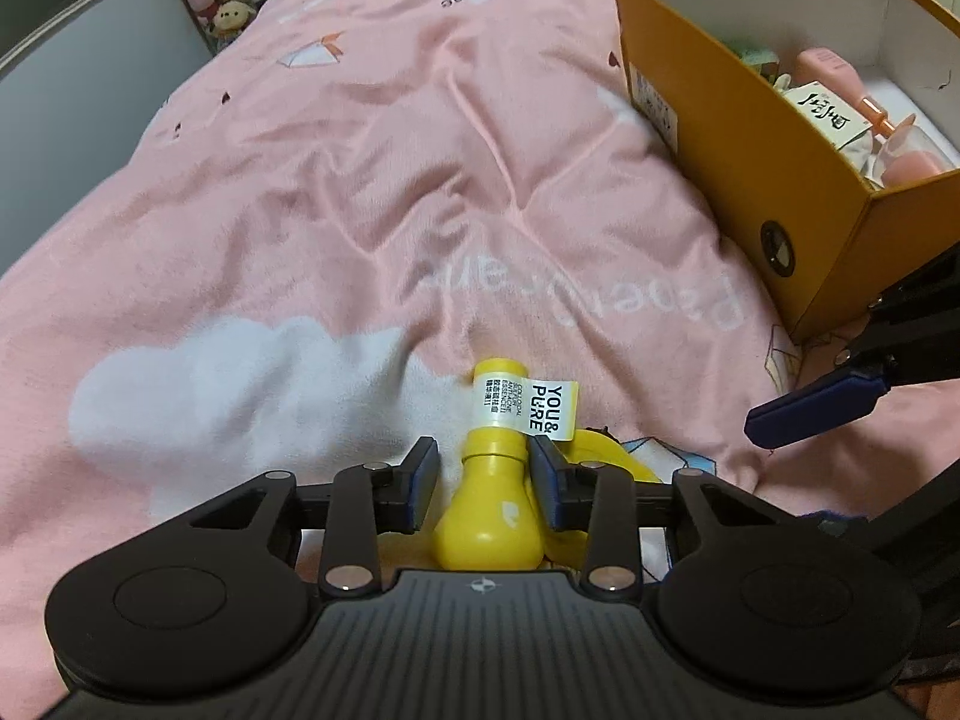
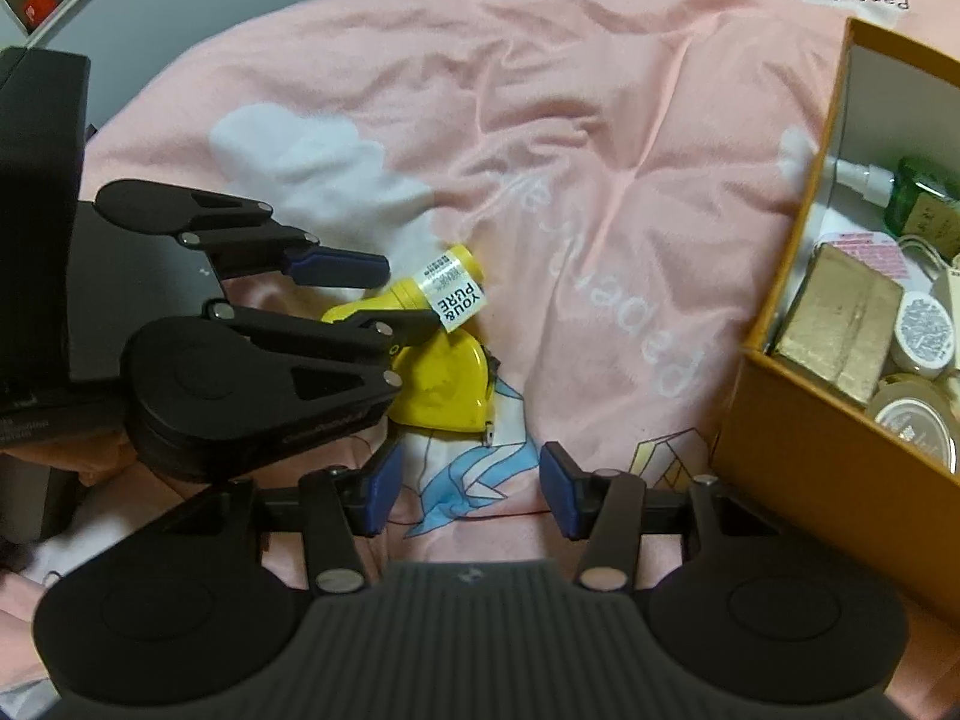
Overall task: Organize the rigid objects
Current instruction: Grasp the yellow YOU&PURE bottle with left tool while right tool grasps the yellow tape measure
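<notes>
- Pink quilt (image 1: 336, 192) covers the bed you're working on, and it is soft and creased; anything you press into it will sink and tilt, so a downward push on the bottle could roll it out from between your fingers.
- Orange box (image 1: 738, 150) sits to the right on the quilt, already holding jars, a spray bottle and cartons. Its near wall stands high from your side, so a low carry could knock the bottle against the rim, and the crowded floor leaves little room for a clean drop.
- Your left gripper (image 1: 483, 480) straddles the bottle's neck with its jaws set apart; the right pad looks to be touching the neck, the left pad has a gap. It is not clamped yet, I judge. Closing there on a tapered, slick neck may squirt the bottle forward.
- Your right gripper (image 2: 468, 492) hangs open over the quilt with nothing between its pads, near the left one. Bringing it in closer risks the two tools colliding.
- Yellow tape measure (image 2: 444, 384) lies touching the bottle's far side, under it in part; lifting may drag or tip it.
- Yellow bottle (image 1: 489, 510) lies on its side, cap pointing away from you, with a loose label flag that could snag.
</notes>
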### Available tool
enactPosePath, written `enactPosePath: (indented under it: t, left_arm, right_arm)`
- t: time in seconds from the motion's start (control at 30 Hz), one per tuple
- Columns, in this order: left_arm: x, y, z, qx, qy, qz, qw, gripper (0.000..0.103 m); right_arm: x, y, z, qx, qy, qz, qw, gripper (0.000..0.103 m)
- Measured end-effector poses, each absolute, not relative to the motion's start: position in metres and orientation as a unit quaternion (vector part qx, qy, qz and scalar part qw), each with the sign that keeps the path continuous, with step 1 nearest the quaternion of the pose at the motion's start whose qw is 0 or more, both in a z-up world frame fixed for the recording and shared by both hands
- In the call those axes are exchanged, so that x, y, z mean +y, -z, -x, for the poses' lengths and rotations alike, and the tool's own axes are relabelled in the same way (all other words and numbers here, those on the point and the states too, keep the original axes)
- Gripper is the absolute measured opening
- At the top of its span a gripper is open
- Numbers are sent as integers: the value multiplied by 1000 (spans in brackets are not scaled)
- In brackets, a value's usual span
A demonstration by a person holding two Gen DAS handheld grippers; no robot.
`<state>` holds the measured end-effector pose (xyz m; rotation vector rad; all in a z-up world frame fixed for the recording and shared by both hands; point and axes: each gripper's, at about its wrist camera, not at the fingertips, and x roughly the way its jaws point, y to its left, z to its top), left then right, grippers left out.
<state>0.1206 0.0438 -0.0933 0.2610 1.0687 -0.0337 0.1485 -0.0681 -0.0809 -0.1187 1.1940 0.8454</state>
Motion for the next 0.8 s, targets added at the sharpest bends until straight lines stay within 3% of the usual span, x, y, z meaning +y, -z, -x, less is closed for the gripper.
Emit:
enactPosePath:
  t: [0.17, 0.57, 0.77, 0.8]
  left_arm:
    - [51, 92, -118, 504, 25, -99, 858, 27]
    - [95, 71, -97, 469, -27, 6, 883, 27]
    - [105, 76, -100, 474, -29, 30, 879, 27]
    - [106, 77, -101, 476, -29, 31, 878, 28]
  right_arm:
    - [-55, 87, -152, 549, -391, 78, 735, 53]
    - [-17, 90, -148, 527, -420, 145, 724, 65]
    - [3, 104, -150, 532, -418, 168, 717, 64]
    - [6, 107, -150, 534, -418, 167, 715, 59]
